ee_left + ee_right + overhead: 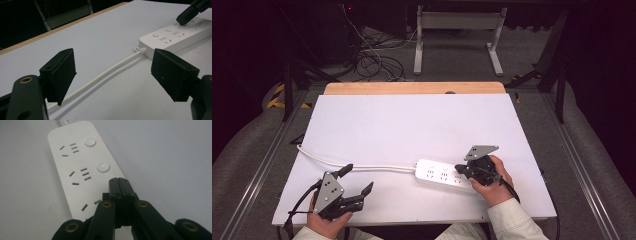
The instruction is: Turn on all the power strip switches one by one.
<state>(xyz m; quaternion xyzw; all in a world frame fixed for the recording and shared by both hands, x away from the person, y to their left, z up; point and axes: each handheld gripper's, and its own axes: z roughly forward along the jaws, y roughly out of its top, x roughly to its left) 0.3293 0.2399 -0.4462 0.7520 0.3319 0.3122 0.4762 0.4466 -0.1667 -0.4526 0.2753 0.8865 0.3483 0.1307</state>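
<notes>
Here, a long white plastic power strip (443,175) with round buttons lies flat on the white counter (412,125), near the front edge and a bit to the right. Its thin white cord (362,166) runs off to the left across the counter.

The right gripper (469,171) has its jaws pressed tight together, holding nothing — the tip sits on top of the strip's near end, about where a third button would be. It looks like it is pushing a switch.

The left gripper (357,182) rests low at the front left with its jaws wide apart, just beside the cord.

The strip looks hard, smooth and light, so it may slide when poked. Its long sides are the best place to hold it — the cord is bendy and would just flop.
</notes>
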